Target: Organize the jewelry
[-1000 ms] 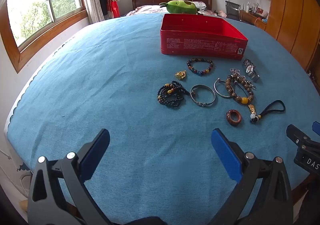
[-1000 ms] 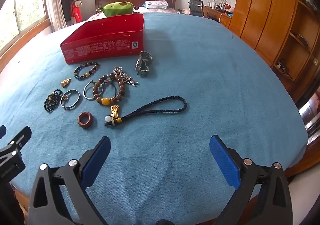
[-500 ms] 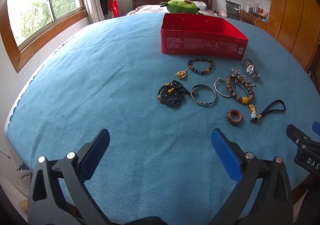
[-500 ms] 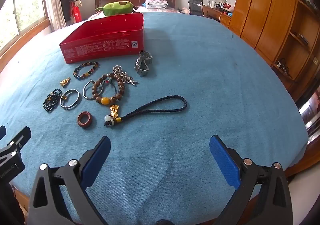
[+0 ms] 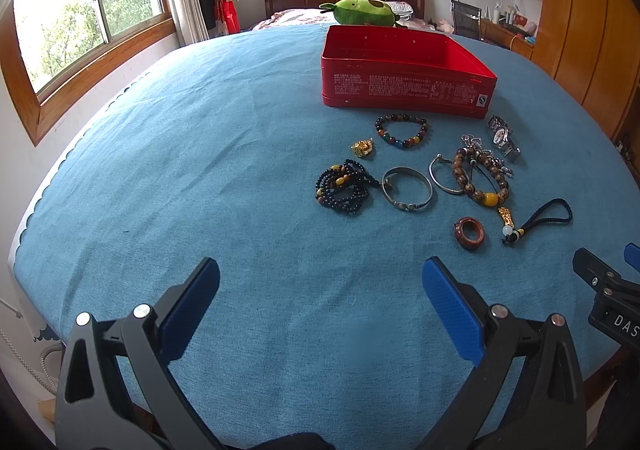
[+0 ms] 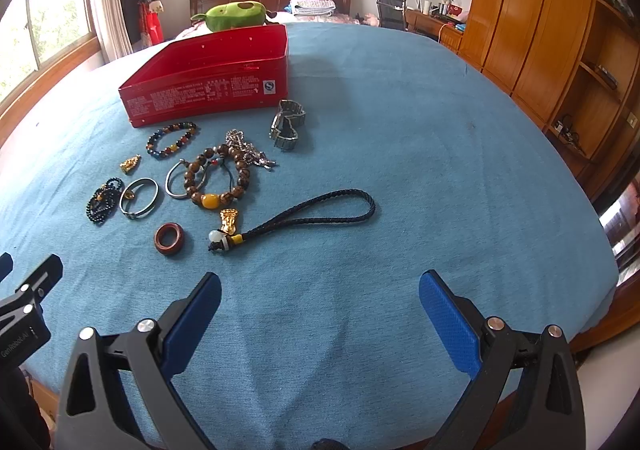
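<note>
An open red tin box (image 5: 408,84) (image 6: 208,90) stands on the blue tablecloth. In front of it lie several pieces of jewelry: a multicoloured bead bracelet (image 5: 401,130) (image 6: 172,140), a gold charm (image 5: 363,148) (image 6: 131,163), black beads (image 5: 343,192) (image 6: 102,200), a silver bangle (image 5: 407,194) (image 6: 138,197), a brown bead bracelet (image 5: 480,180) (image 6: 218,180), a red-brown ring (image 5: 469,233) (image 6: 169,238), a braided black cord with charm (image 5: 536,220) (image 6: 296,216) and a metal watch (image 5: 504,138) (image 6: 288,125). My left gripper (image 5: 320,300) and right gripper (image 6: 320,310) hover open and empty, short of the jewelry.
A green plush toy (image 5: 362,12) (image 6: 234,15) lies behind the box. Wooden cabinets (image 6: 540,26) stand to the right, windows (image 5: 88,18) to the left. The near cloth (image 5: 200,154) is bare. The other gripper's body shows at each view's edge.
Both views have crept very slightly; the jewelry sits a touch lower in the left wrist view. Nothing was grasped or moved, and both grippers stay open.
</note>
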The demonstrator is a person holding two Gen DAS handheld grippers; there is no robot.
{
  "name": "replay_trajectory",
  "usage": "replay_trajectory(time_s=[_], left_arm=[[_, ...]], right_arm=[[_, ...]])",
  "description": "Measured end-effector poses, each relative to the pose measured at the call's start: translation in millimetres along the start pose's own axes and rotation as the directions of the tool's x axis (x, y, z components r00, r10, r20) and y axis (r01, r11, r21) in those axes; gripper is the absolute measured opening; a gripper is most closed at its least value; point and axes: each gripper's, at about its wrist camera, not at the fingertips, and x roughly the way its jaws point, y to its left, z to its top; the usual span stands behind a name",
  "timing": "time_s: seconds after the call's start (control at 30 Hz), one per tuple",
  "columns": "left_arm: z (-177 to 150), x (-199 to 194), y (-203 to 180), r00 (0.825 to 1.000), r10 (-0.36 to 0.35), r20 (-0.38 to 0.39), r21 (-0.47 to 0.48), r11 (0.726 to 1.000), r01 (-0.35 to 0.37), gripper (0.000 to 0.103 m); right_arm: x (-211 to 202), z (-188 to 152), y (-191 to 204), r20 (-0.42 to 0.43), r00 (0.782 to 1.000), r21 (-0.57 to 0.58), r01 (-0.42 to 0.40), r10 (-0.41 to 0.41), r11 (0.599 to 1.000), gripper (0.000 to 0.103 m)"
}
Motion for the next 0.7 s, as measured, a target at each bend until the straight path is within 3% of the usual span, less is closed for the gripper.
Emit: replay_trajectory(time_s=[0.7], left_arm=[[1.7,4.5,1.0,1.0,0.008,-0.007,0.003,1.0,-0.008,0.1]], right_arm=[[1.4,-1.2,1.6,-0.001,1.0,0.002,-0.003,0.003,1.0,0.099]])
